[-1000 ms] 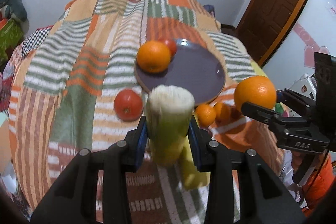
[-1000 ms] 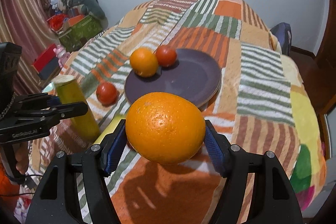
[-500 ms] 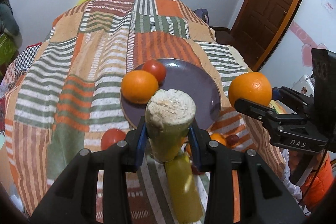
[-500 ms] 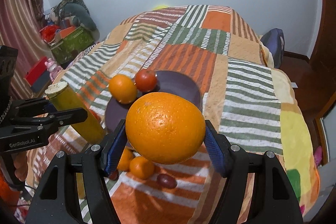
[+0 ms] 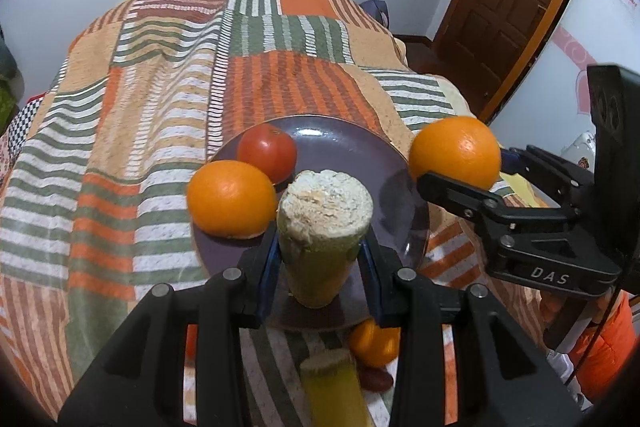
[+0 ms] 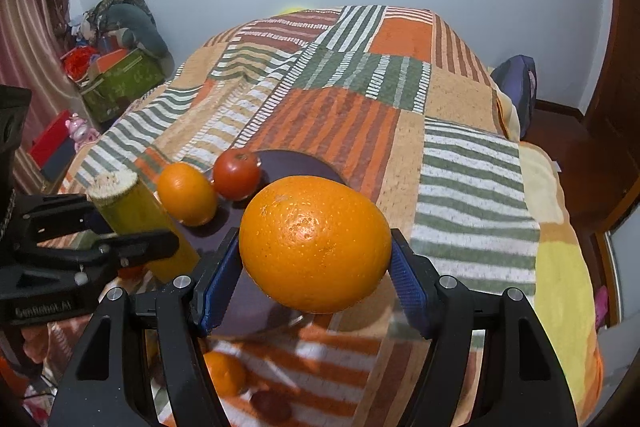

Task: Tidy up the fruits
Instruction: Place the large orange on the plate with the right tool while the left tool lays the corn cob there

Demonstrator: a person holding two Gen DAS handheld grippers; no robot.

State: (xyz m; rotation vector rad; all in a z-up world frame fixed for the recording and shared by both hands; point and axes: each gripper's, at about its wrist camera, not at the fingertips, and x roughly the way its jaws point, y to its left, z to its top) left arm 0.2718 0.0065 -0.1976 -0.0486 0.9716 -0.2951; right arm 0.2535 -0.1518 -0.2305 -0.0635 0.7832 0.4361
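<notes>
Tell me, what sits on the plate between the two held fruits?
Nothing: in the left wrist view, bare plate lies between the stalk and the held orange.

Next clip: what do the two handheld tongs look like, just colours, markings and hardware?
Both the left tongs and the right tongs are matte black plastic with blue textured pads and silver screws. The right carries white "DAS" lettering, the left faint "GenRobot.AI". Orange clothing shows behind each.
</notes>
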